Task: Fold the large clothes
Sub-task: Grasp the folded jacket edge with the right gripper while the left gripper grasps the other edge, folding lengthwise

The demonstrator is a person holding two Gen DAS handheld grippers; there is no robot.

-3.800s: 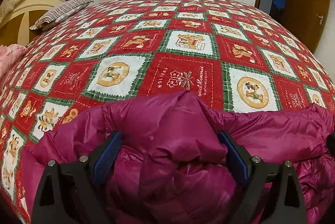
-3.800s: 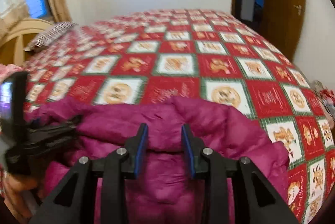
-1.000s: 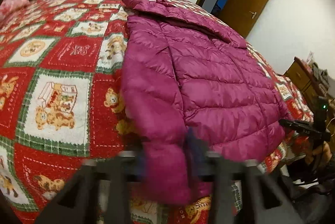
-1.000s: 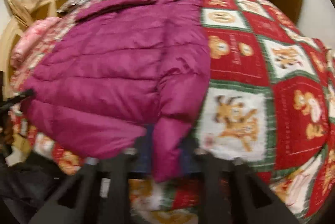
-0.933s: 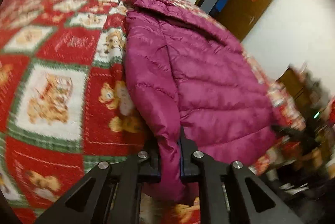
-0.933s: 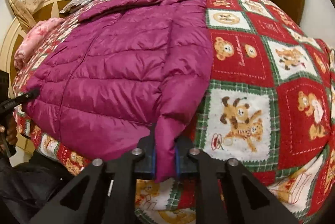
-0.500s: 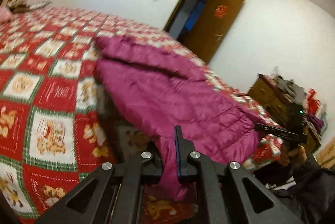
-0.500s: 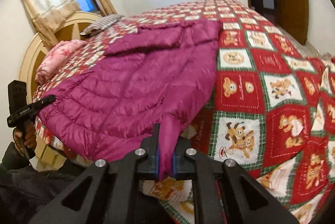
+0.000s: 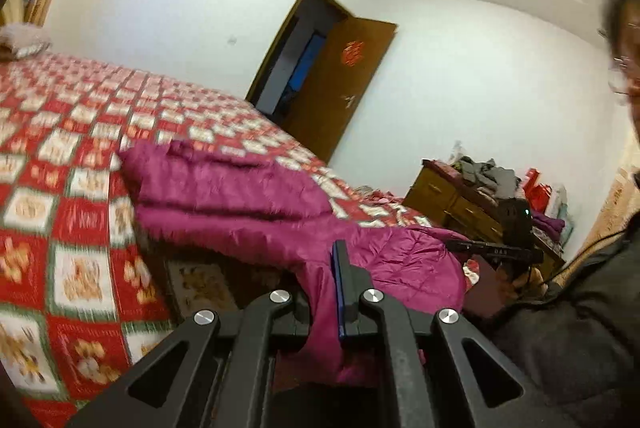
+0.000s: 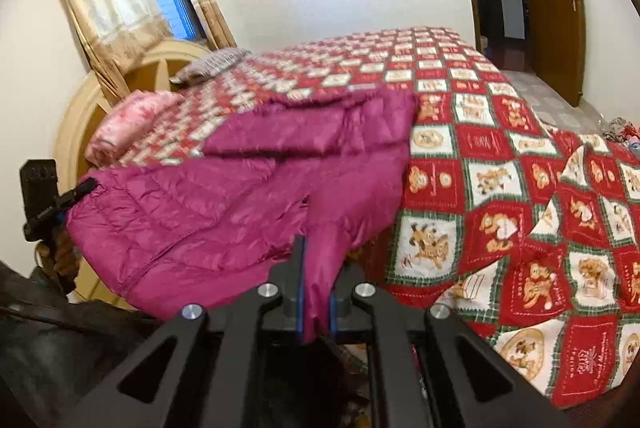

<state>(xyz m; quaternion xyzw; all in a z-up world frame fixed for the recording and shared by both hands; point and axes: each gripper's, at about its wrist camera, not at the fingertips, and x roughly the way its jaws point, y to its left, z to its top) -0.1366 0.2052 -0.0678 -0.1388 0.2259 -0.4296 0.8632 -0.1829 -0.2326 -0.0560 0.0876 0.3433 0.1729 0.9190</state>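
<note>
Lifted off the quilt [image 10: 496,187] now, magenta puffer jacket's [image 10: 224,211] hem hangs pinched in both grippers.

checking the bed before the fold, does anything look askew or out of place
Yes. The bedspread has a corner flipped back near the foot, pale underside showing. The magenta jacket hangs lifted off the bed's edge, pinched by the left gripper and right gripper.

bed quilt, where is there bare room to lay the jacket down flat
Free: the quilt from the jacket collar to the far edge, and the strip toward the door. Crowded: the headboard side, with the striped pillow and pink bundle. Both grippers pinch the hem.
</note>
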